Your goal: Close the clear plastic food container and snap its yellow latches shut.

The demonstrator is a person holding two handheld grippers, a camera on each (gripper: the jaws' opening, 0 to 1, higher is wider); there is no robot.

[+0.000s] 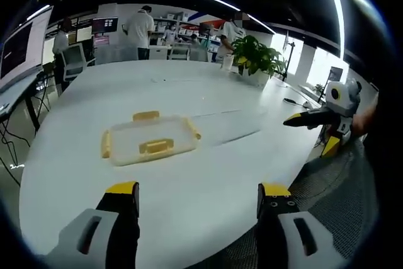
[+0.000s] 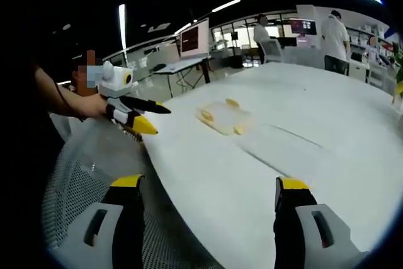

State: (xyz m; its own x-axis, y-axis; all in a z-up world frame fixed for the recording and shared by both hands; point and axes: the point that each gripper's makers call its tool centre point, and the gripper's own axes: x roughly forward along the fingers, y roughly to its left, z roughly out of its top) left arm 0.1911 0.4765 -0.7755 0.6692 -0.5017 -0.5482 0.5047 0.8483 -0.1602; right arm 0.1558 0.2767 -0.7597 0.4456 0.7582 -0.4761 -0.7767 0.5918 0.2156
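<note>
On the bench (image 1: 208, 174): container (image 1: 150, 138) lies ahead of my left claw (image 1: 198, 196), well apart.
My claws: left and right claw (image 2: 211, 190) both released, holding nothing.

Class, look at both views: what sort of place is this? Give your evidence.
Probably an open-plan office or lab: a large white table, wall screens, and a potted plant.

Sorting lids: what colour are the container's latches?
Yellow latches on the clear container; left gripper view.

Clear container (image 1: 150, 140) with yellow latches (image 1: 156, 146) on a white table (image 1: 189, 200); yellow-tipped black jaws on each hand-held gripper.
</note>
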